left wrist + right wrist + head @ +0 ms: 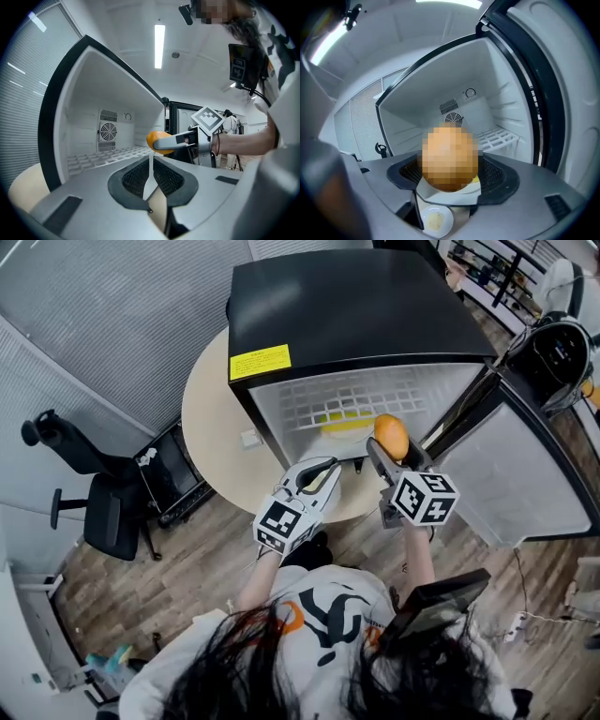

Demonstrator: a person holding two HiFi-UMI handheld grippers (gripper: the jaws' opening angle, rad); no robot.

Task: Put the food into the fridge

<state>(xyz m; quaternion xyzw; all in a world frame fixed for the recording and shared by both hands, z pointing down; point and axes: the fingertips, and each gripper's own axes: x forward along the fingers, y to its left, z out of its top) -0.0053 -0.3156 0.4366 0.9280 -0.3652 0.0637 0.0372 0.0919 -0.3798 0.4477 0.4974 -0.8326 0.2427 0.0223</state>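
We get the orange [450,157] in the right gripper [449,176] only as a mosaic blur. Past its tips, a yellow thing [339,420] in the fridge [356,306], too small to name. Right of the tongs, the door [553,93] runs out of frame.

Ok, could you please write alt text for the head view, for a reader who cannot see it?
Seen from above, a person's right claw holds an orange fruit at the mouth of an open black fridge, which stands on a round table. The left claw is shut and empty beside it.
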